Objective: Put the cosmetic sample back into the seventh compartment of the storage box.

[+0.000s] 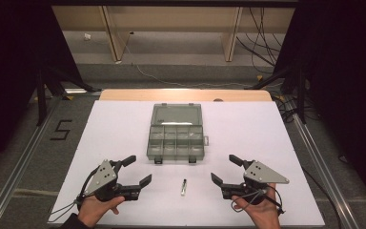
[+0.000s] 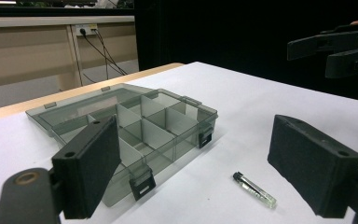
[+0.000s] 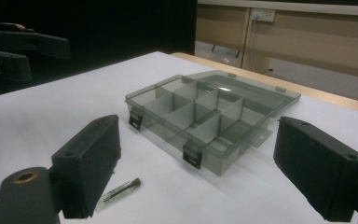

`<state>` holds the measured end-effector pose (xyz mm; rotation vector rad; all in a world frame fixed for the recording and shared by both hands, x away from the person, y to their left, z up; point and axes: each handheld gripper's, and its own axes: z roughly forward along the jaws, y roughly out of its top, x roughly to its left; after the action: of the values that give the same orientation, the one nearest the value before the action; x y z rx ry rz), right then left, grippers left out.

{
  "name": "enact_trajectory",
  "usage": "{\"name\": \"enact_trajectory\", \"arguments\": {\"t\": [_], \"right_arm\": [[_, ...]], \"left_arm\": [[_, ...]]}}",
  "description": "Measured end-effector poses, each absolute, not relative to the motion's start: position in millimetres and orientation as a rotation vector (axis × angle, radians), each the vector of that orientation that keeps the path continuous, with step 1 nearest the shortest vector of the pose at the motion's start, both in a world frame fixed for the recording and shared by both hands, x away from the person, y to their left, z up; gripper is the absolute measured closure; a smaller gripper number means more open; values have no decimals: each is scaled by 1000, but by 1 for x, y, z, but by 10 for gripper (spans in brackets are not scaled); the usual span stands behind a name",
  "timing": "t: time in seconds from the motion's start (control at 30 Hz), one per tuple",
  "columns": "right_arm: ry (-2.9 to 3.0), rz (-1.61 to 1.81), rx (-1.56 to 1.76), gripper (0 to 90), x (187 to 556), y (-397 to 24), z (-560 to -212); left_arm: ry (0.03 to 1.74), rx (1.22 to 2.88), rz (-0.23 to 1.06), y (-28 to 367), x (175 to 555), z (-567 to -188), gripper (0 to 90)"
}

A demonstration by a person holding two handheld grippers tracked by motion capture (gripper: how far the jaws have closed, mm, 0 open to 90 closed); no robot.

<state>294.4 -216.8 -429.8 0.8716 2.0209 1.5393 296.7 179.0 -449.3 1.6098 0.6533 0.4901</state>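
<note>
A small glass vial [image 1: 184, 187] lies flat on the white surface [image 1: 114, 129], long axis running toward the open compartment box [image 1: 176, 132] with its dark cap at the far end, between the left tool [image 1: 136, 170] and right tool [image 1: 225, 169], both spread and holding nothing.

In the high view the vial [image 1: 184, 187] is too small to show what it holds. In the right gripper view a finger hides one end of the vial [image 3: 121, 190]. In the left gripper view a finger [image 2: 88, 168] covers the near corner of the organizer box [image 2: 135, 126]. Both forearms are cut off by the bottom edge of the high view.
</note>
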Motion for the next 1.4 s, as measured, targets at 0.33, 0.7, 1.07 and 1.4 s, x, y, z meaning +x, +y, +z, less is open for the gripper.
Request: {"name": "enact_trajectory", "arguments": {"t": [0.33, 0.7, 1.07, 1.4], "right_arm": [[2050, 1529, 820, 158, 294, -214, -427], [2095, 1493, 743, 158, 296, -206, -422], [2169, 1420, 636, 157, 300, -193, -414], [2312, 1334, 573, 158, 313, -174, -410]], "left_arm": [[662, 1620, 494, 179, 296, -449, 159], [669, 1622, 490, 179, 296, -450, 159], [670, 1620, 491, 179, 297, -450, 159], [679, 1616, 484, 180, 297, -451, 159]]}}
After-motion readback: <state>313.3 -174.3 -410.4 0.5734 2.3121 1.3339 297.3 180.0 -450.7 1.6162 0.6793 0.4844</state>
